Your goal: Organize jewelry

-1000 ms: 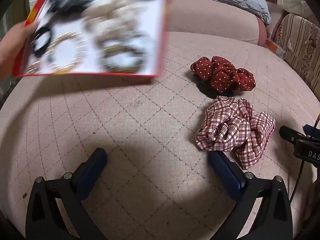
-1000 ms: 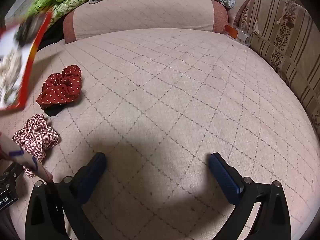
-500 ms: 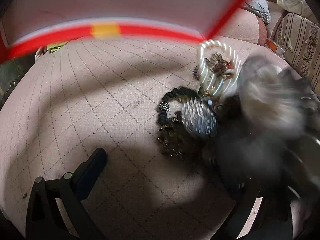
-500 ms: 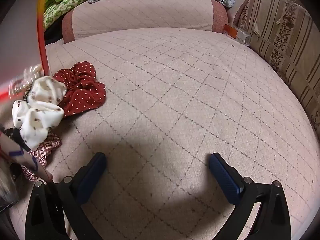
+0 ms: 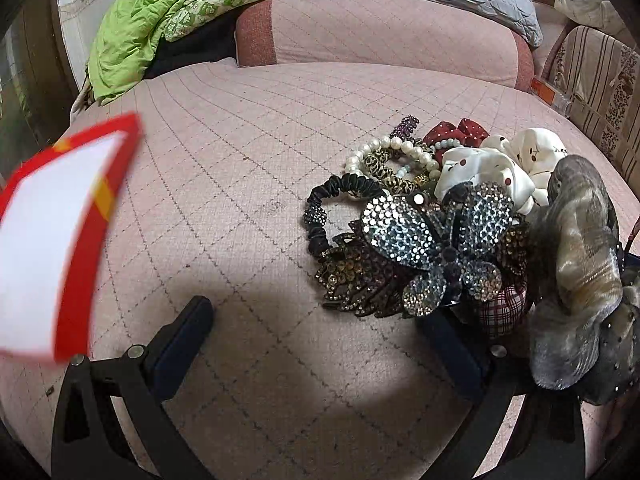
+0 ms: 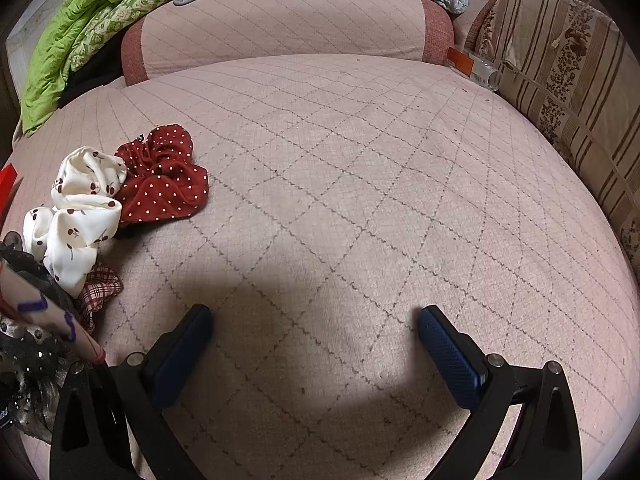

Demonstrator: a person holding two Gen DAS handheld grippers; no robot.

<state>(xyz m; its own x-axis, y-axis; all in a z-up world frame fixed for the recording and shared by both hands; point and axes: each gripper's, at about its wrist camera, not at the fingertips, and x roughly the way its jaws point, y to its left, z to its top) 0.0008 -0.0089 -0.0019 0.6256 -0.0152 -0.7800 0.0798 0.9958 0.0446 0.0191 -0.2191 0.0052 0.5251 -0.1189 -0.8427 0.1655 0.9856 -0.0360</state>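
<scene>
Left hand-held gripper (image 5: 316,320): jaws spread, empty.
Right hand-held gripper (image 6: 316,330): jaws spread, empty.
Jewelry pile (image 5: 436,236): on bed (image 5: 240,184), 2 o'clock of left gripper.
Left view only: pearl bracelet (image 5: 394,148), rhinestone butterfly clip (image 5: 436,240), red-edged tray (image 5: 48,248).
Right view only: bottle (image 6: 478,70), 1 o'clock.

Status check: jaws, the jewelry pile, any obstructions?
Left gripper and right gripper open, empty. Jewelry pile heaped on the bed, untouched. Red-edged tray at left.
</scene>
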